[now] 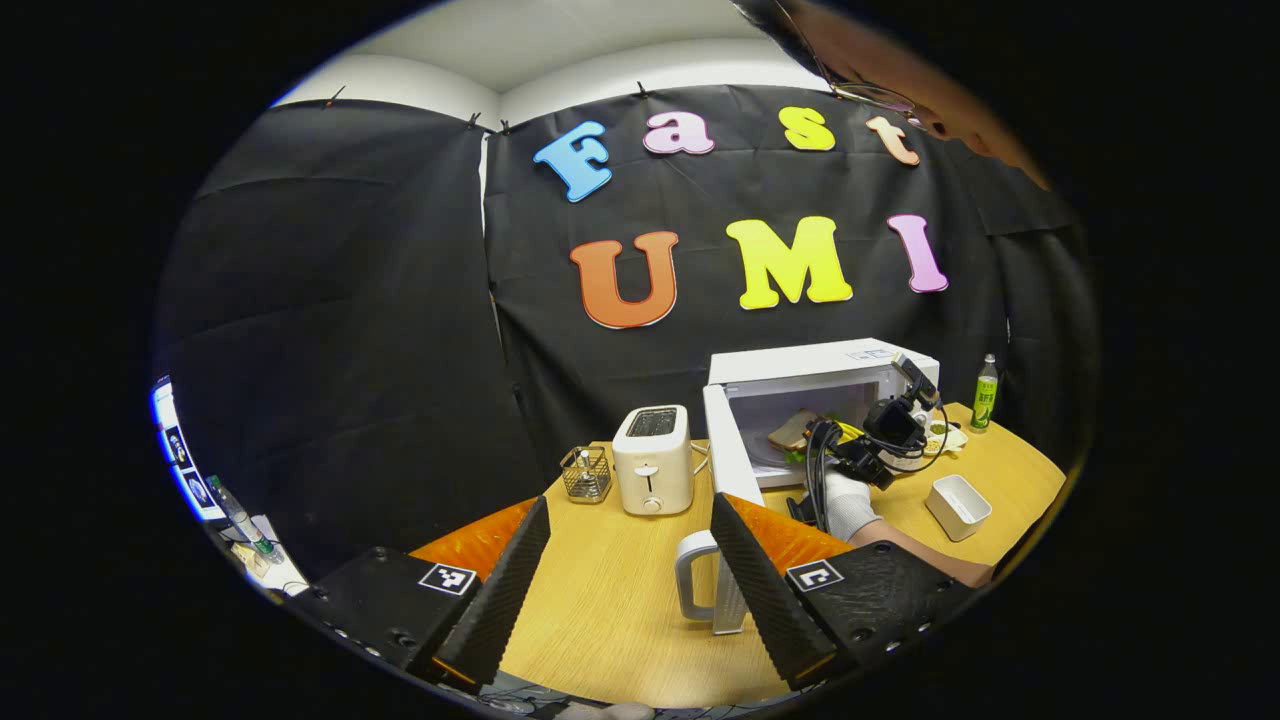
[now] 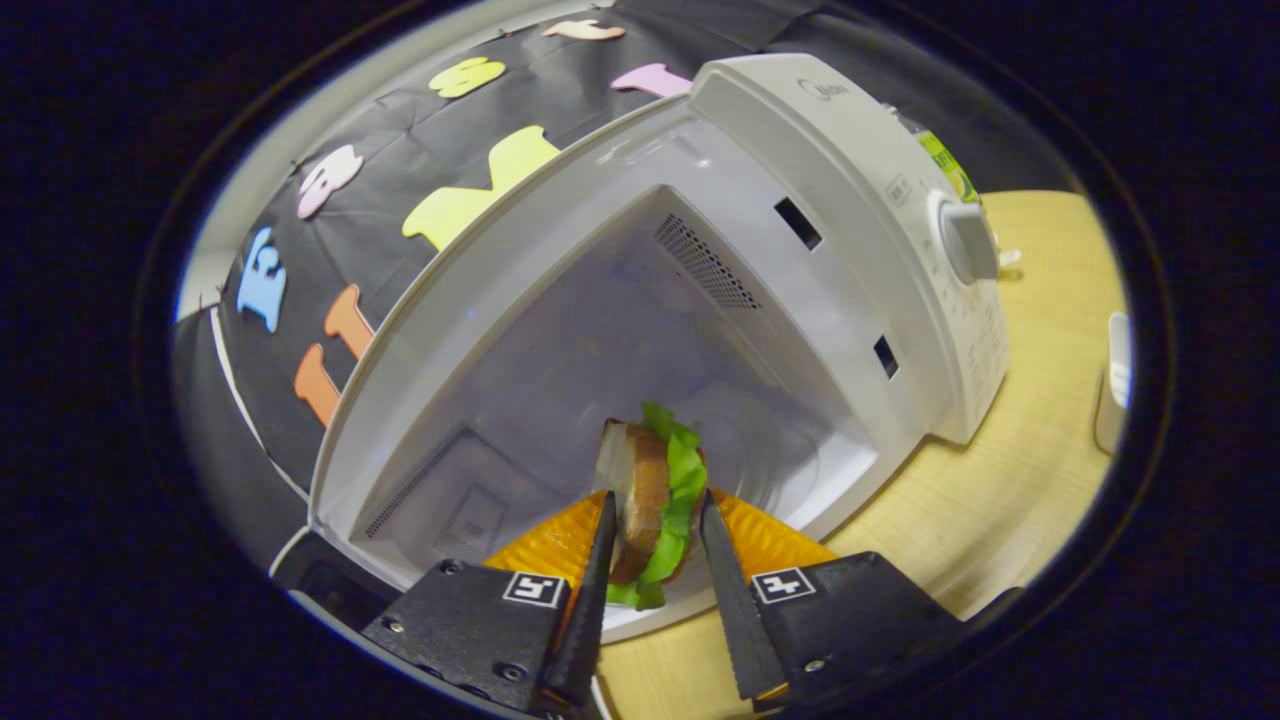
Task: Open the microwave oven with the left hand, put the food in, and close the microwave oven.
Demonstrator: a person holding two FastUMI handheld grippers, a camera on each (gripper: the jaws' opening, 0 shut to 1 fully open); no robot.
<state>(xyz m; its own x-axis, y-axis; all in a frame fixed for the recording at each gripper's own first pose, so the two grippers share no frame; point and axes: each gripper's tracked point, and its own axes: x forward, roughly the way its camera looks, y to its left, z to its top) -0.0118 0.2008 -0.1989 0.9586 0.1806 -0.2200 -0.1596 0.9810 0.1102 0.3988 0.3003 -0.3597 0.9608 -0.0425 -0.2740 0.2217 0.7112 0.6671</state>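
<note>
Sandwich going into the open microwave, right side.

The right gripper (image 2: 655, 540) is pinching the sandwich (image 2: 655, 505) between both fingers and holding it at the mouth of the microwave (image 2: 830, 200), whose door (image 1: 728, 450) is standing open. The left gripper (image 1: 630, 560) is hovering over the table (image 1: 610, 600) with fingers spread and nothing between them, the toaster (image 1: 653, 460) sitting ahead of it.
</note>
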